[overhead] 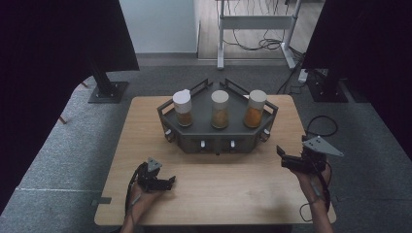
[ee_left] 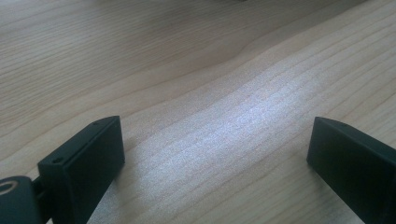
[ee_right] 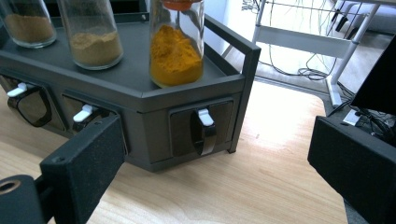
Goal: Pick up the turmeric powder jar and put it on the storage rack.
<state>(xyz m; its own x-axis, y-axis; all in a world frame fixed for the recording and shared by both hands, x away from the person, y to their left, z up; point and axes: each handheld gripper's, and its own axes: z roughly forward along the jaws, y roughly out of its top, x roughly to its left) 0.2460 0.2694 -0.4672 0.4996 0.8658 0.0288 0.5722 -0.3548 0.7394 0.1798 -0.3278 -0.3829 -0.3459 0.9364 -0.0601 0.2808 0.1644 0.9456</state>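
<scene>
A dark grey rack (overhead: 218, 133) is set toward the far middle of the wooden bench (overhead: 145, 145), and three jars with pale lids are stood upright on its top tray; the left jar (overhead: 183, 108) is filled low with brownish powder, the middle jar (overhead: 219, 109) with tan powder, and the right jar (overhead: 255, 109) with orange powder; small hooks with white tips are seen along the rack's front faces, one of them (ee_right: 204, 130) directly ahead in the right gripper view. The left gripper (overhead: 170, 180) is held low over the near left part of the bench, well apart from the rack; its jaws are spread wide with nothing between them, and bare wood is seen beneath them in the left gripper view. The right gripper (overhead: 281, 156) is held near the right edge of the bench, just beside the rack's right front corner; its jaws are likewise spread wide and nothing is gripped; the orange jar (ee_right: 177, 42) is seen above and beyond them, untouched.
</scene>
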